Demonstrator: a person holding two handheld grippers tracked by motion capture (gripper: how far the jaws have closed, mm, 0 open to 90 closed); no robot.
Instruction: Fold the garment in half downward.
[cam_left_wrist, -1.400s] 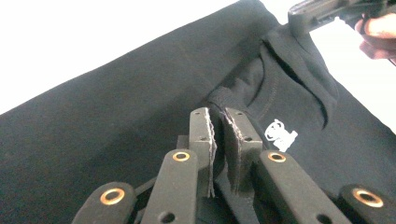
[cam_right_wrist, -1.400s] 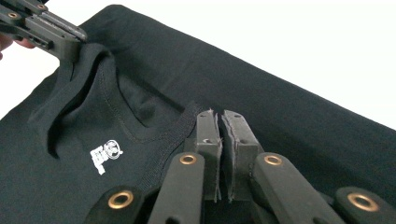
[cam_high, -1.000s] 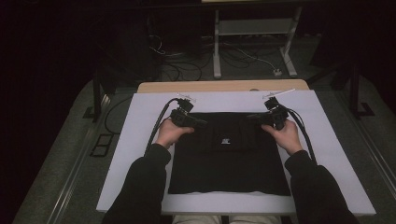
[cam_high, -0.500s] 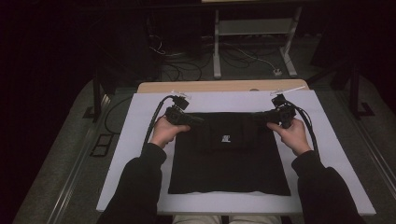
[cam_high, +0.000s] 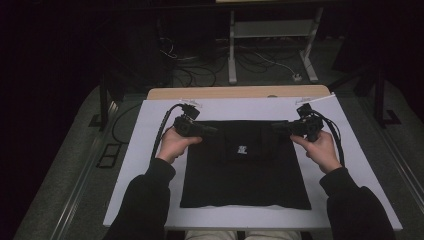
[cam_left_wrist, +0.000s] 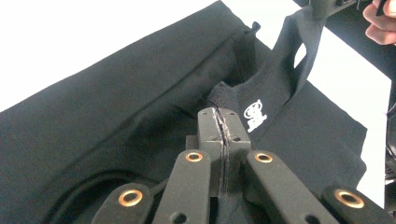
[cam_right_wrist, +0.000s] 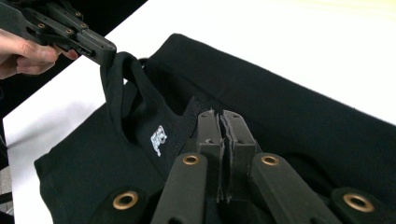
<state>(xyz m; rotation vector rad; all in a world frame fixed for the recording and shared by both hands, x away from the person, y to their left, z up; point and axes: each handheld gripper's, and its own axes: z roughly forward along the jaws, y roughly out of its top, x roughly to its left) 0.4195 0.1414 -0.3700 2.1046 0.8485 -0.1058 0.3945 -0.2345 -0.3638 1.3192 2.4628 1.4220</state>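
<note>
— Where is the shirt (cam_high: 244, 172)?

— Flat on the white bench (cam_high: 140, 150), its top edge lifted. My left gripper (cam_high: 202, 130) is clenched on one shoulder, my right gripper (cam_high: 280, 129) clenched on the other, the fabric taut between them.

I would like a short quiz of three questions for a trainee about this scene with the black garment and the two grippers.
1. True or false: the left gripper and the right gripper each have their jaws shut on the folded black fabric garment.
2. Which part of the garment is lifted off the white table cover?
A. the far edge
B. the near edge
C. the whole garment
3. Fill in: the small printed logo on the garment is ____ in colour.

Key:
1. True; both pairs of jaws pinch cloth.
2. A; the near part lies flat.
3. White.
</note>
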